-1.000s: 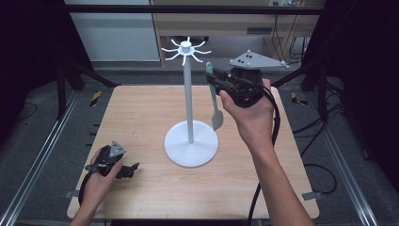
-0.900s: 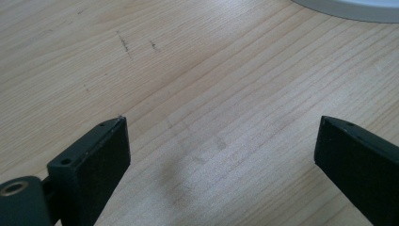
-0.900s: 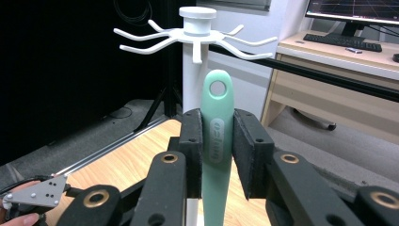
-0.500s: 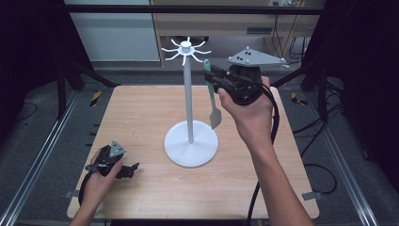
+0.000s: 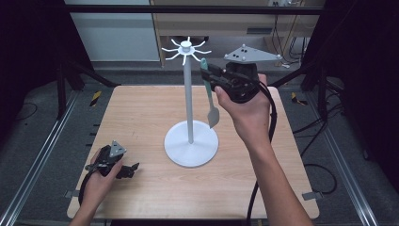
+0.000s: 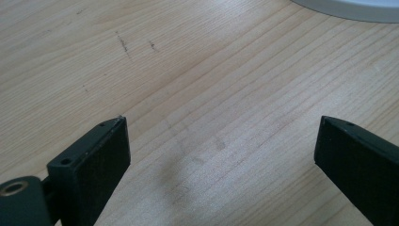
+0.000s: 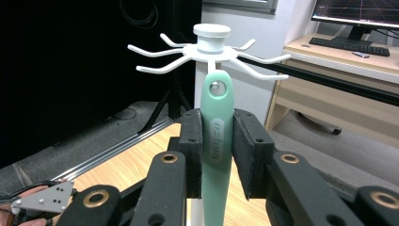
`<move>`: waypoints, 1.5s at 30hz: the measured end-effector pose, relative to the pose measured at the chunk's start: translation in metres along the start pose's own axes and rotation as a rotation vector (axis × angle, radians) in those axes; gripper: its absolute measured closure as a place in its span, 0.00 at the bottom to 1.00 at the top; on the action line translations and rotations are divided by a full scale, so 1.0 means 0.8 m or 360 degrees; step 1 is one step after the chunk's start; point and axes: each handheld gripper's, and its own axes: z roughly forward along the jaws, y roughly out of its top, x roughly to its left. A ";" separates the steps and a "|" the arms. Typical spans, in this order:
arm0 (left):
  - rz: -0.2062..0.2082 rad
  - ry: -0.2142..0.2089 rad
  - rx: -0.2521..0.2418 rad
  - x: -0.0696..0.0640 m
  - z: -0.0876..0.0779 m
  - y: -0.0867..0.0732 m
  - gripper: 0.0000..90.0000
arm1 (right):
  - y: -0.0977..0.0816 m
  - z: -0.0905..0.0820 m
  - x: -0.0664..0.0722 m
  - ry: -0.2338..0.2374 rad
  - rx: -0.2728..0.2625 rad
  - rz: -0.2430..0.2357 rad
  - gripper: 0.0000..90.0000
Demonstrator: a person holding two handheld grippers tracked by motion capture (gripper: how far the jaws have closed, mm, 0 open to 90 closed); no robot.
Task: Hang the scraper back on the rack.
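While the right gripper (image 7: 216, 155) clamps the green spatula (image 7: 215, 141) near the rack's hooks (image 7: 256, 59), hanging remains; left gripper (image 6: 221, 155) rests agape, empty, on the counter (image 5: 141, 117).

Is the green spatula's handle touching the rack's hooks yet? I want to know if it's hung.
Cannot tell. In the right gripper view the green spatula, clamped in the right gripper, overlaps a hook of the white rack; contact or gap isn't plain.

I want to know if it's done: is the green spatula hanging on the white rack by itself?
No, the right gripper is clamped on the green spatula, just below the white rack.
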 end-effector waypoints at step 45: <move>0.0004 -0.0005 0.0010 -0.001 0.001 0.000 0.04 | 0.000 0.015 0.002 0.0017 0.0041 0.0009 0.82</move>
